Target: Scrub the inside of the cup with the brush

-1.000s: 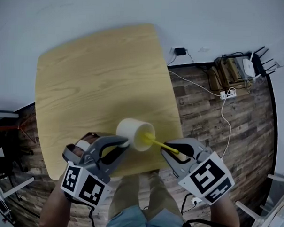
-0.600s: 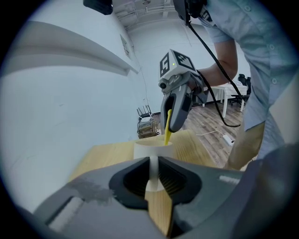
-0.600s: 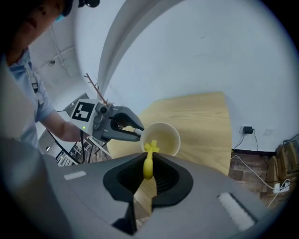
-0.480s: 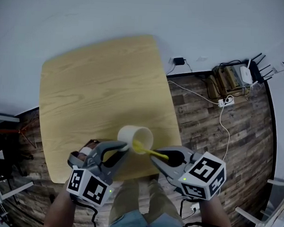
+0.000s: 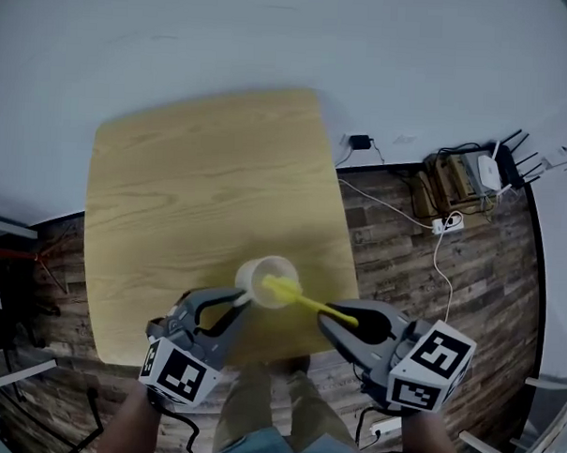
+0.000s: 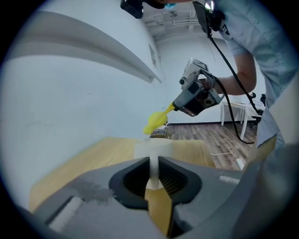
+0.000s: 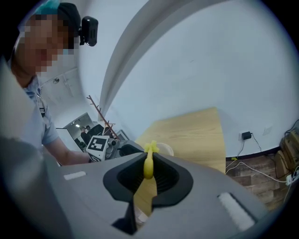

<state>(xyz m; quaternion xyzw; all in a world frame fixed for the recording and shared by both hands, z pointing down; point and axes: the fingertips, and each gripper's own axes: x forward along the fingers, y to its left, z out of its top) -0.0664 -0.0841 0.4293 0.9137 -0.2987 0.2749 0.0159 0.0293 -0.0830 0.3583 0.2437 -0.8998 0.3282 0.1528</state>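
Left gripper view showed the left tool [image 6: 154,161] pinched shut on the thin wall of the pale cup [image 6: 153,148], one jaw inside the rim and one outside. The cup stood roughly upright, held over the near part of the wooden bench [image 5: 201,189].

In the right gripper view, the right tool [image 7: 148,158] was pressed together on the handle of the yellow brush [image 7: 148,166], whose shaft ran out between the jaws toward the cup. Seen from the left tool, the brush head hung just above the cup's rim, outside the cup.

A second before, the cup had been tipped so that its side showed, with the brush head sunk in its mouth. Now the mouth faced up more and the head had come out over the rim, while the right tool had drawn back toward the right.

The cube on each tool carried black-and-white square markers.
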